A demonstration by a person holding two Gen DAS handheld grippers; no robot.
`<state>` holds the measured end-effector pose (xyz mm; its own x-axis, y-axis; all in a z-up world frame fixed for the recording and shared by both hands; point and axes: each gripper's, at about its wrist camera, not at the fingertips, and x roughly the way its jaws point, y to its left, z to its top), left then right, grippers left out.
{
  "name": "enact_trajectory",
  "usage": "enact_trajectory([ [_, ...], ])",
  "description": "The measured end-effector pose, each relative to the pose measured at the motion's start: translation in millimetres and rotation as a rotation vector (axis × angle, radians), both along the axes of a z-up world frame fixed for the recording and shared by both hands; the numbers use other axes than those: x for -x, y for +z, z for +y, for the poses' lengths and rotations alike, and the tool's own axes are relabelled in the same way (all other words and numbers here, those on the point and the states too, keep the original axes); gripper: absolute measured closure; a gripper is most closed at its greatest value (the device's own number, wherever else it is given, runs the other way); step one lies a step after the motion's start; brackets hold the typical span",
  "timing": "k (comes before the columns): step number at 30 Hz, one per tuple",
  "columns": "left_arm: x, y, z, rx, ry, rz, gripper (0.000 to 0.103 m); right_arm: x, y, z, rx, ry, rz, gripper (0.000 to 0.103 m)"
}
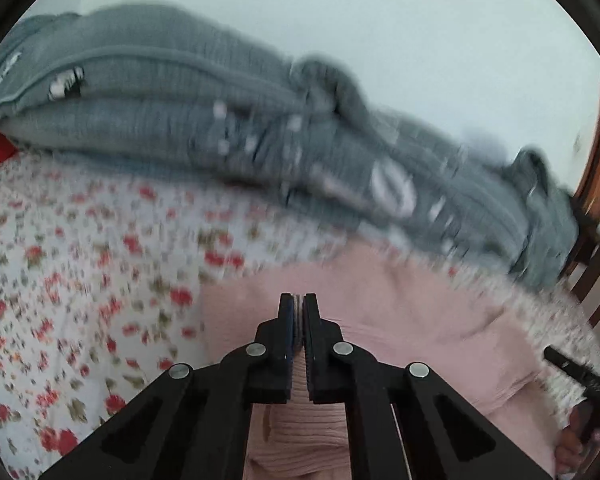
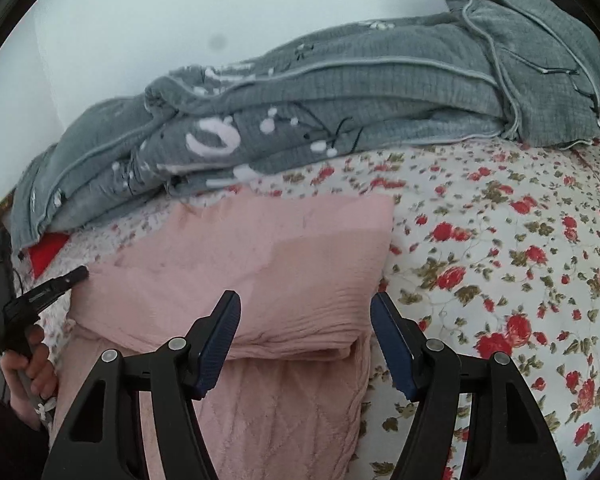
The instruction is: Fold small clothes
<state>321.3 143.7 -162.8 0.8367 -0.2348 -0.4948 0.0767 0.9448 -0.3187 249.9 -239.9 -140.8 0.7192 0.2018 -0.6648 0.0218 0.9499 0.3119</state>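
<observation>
A small pink knit garment (image 2: 260, 264) lies on the flowered bedsheet (image 2: 520, 280), its far part folded over the near part. My left gripper (image 1: 299, 304) is shut on an edge of the pink garment (image 1: 400, 312), with ribbed fabric between its pads. It also shows at the left edge of the right wrist view (image 2: 80, 274), held by a hand. My right gripper (image 2: 305, 316) is open and empty just above the near fold of the garment.
A bulky grey blanket (image 2: 340, 112) with white patterns is heaped along the far side against a white wall. A red item (image 2: 46, 252) peeks from under it. A wooden chair (image 1: 596, 248) stands at the right in the left wrist view.
</observation>
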Motion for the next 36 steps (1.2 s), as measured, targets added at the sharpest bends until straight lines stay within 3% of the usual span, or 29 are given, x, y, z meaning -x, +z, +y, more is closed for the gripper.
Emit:
enact_trajectory([
  [2, 1.9, 3.3, 4.9, 0.009, 0.039, -0.014, 0.098, 3.3, 4.7, -1.2, 0.0, -0.004, -0.037, 0.036],
  [4, -4.4, -5.6, 3.1, -0.037, 0.09, 0.019, 0.098, 0.1, 2.1, -0.4, -0.016, 0.019, -0.034, 0.036],
  [8, -24.6, -32.9, 4.4, -0.039, 0.082, 0.184, 0.097, -16.4, -19.0, 0.8, -0.015, 0.016, 0.095, 0.036],
  [11, -21.3, -29.4, 6.6, -0.009, 0.047, 0.19, 0.09, -24.8, -32.0, -3.4, -0.038, 0.0, 0.173, 0.036],
  [15, -9.1, -20.8, -3.2, -0.023, 0.005, 0.144, 0.082, -24.2, -33.5, -1.1, -0.019, -0.007, 0.182, 0.036],
  [17, -3.1, -16.6, -13.4, -0.039, -0.032, 0.121, 0.068, -25.0, -33.7, 2.9, 0.014, -0.01, 0.191, 0.036],
  [18, -3.0, -16.5, -17.8, -0.049, -0.042, 0.116, 0.054, -25.4, -34.2, 3.6, 0.023, -0.015, 0.195, 0.037],
  [19, -3.1, -17.9, -22.3, -0.067, -0.048, 0.119, 0.051, -25.4, -34.5, 2.8, 0.028, -0.025, 0.199, 0.038],
  [23, -18.0, -40.5, -30.8, -0.129, -0.039, 0.246, 0.051, -26.4, -35.9, -3.2, 0.015, -0.053, 0.21, 0.04],
  [27, -8.0, -36.4, -28.7, -0.11, -0.051, 0.211, 0.043, -23.4, -32.9, -5.3, 0.003, -0.049, 0.196, 0.039],
  [29, -2.0, -37.0, -31.7, -0.14, -0.048, 0.206, 0.042, -19.2, -30.1, -9.5, -0.027, -0.048, 0.181, 0.039],
  [33, 11.1, -34.1, -36.5, -0.181, -0.045, 0.188, 0.029, -5.4, -23.3, -21.8, -0.09, -0.082, 0.154, 0.039],
  [36, 22.8, -35.6, -35.1, -0.182, -0.045, 0.195, 0.029, 9.1, -13.8, -24.2, -0.099, -0.074, 0.136, 0.04],
])
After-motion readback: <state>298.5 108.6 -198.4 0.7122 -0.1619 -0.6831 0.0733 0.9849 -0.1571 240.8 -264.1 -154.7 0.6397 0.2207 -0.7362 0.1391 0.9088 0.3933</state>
